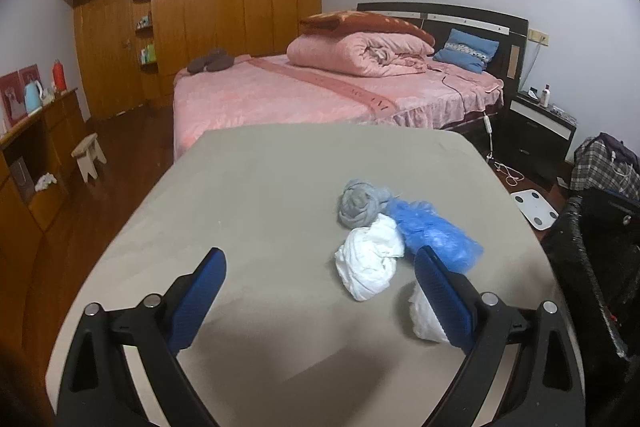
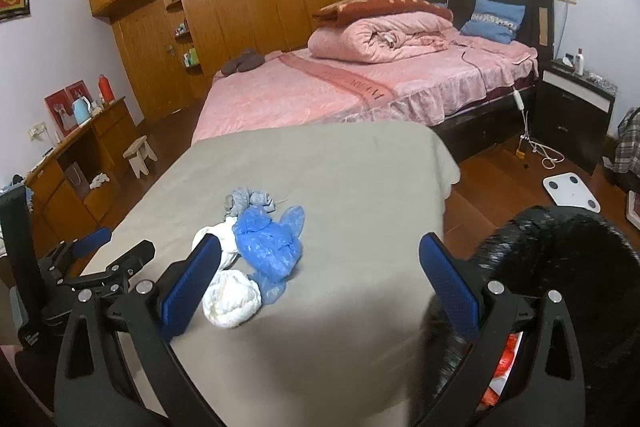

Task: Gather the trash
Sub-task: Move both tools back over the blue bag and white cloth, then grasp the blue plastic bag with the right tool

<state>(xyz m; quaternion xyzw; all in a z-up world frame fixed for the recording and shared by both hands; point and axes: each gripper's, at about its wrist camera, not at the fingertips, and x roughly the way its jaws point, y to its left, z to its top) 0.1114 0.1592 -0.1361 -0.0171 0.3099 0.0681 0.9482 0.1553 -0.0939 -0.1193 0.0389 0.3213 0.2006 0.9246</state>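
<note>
A grey-covered table (image 1: 260, 187) holds a pile of trash: a grey wad (image 1: 360, 203), a crumpled blue plastic bag (image 1: 432, 231), a white crumpled wad (image 1: 368, 263) and a second white wad (image 1: 424, 319) behind my left gripper's right finger. My left gripper (image 1: 320, 259) is open and empty, just left of the pile. In the right wrist view the grey wad (image 2: 248, 201), blue bag (image 2: 268, 243) and white wads (image 2: 232, 301) lie by the left finger of my open, empty right gripper (image 2: 320, 247). A black trash bag (image 2: 560, 267) stands open at the table's right edge.
The black trash bag (image 1: 592, 267) is also at the right in the left wrist view. My left gripper (image 2: 96, 251) shows at the left of the right wrist view. Behind the table are a pink bed (image 1: 300, 91), a wooden wardrobe (image 1: 200, 7), a stool (image 1: 88, 155), a nightstand (image 2: 572, 115) and a white scale (image 2: 572, 189).
</note>
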